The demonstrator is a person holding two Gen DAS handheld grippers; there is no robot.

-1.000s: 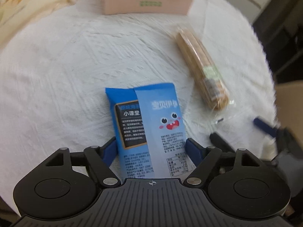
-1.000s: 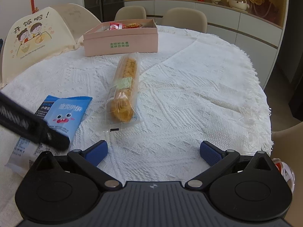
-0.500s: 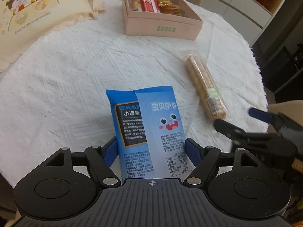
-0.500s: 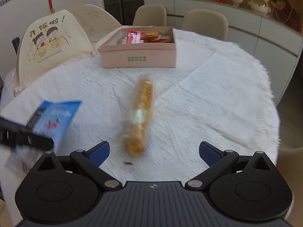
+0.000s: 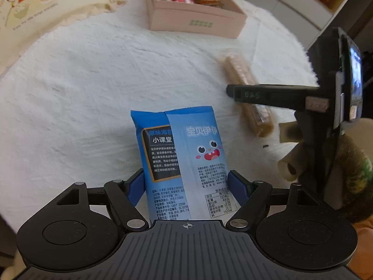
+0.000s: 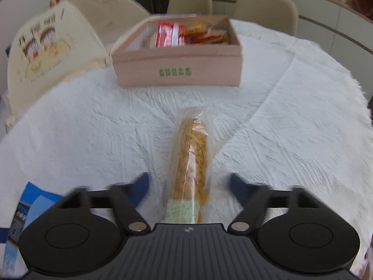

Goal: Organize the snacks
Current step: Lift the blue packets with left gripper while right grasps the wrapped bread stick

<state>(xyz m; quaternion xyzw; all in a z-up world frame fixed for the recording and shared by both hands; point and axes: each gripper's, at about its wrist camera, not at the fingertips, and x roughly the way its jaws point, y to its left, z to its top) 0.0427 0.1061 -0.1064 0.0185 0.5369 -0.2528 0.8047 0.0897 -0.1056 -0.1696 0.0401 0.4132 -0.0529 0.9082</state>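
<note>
My left gripper [image 5: 186, 184] is shut on a blue snack packet [image 5: 184, 154] and holds it above the white tablecloth. The packet also shows at the lower left of the right wrist view [image 6: 25, 207]. My right gripper [image 6: 188, 184] is open, its fingers either side of the near end of a long clear-wrapped biscuit pack [image 6: 192, 163] that lies on the cloth. The pack shows in the left wrist view [image 5: 242, 88], partly behind the right gripper's finger [image 5: 263, 94]. A pink snack box [image 6: 179, 70] holding several snacks stands further back [image 5: 193, 18].
A cream mesh food cover [image 6: 39, 56] stands at the back left of the round table [image 6: 303, 128]. Chairs [image 6: 263, 9] stand behind the table. The table's edge falls away at the right.
My right gripper has moved forward and down over the biscuit pack, its fingers now either side of it. My left gripper has lifted the blue packet further from the cloth.
</note>
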